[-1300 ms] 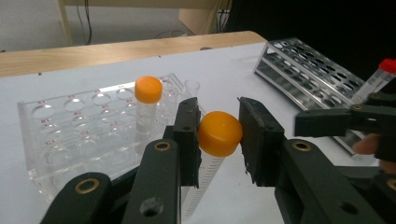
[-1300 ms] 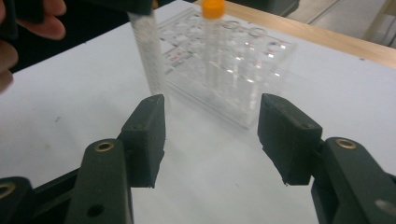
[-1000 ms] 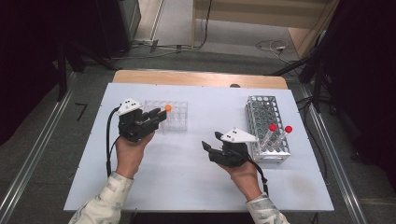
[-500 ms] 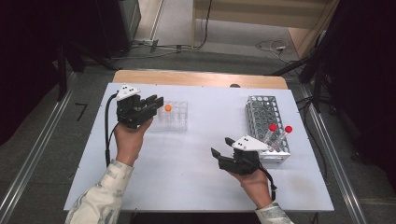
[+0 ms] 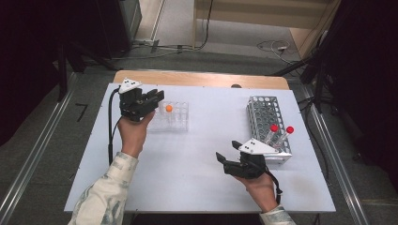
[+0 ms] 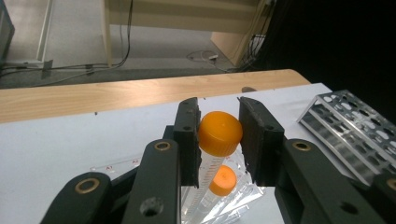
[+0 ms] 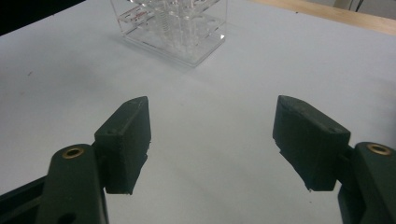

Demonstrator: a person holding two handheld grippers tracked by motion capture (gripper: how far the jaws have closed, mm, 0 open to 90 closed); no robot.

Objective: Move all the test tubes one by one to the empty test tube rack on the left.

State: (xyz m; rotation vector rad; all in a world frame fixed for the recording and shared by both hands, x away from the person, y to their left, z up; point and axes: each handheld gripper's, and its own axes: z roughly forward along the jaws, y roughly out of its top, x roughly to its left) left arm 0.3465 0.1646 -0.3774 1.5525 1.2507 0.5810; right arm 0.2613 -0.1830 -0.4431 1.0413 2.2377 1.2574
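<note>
Nearest the person, the right gripper (image 5: pixel 225 158) is held low over bare white table (image 5: pixel 187 159), its jaws having just been opening and now spread wide with nothing between them. Farther off, an orange-capped tube (image 6: pixel 219 134) is pinched just below its cap by the left gripper (image 6: pixel 218 135), held above the clear plastic rack (image 5: pixel 174 117). A second orange-capped tube (image 5: pixel 169 108) is seated in that rack.

The right gripper (image 7: pixel 212 140) had just been opening, and its two black jaws stood wide apart with nothing between them above the white table (image 7: pixel 56 70). Farther off stood a clear plastic rack (image 7: pixel 175 28).
</note>
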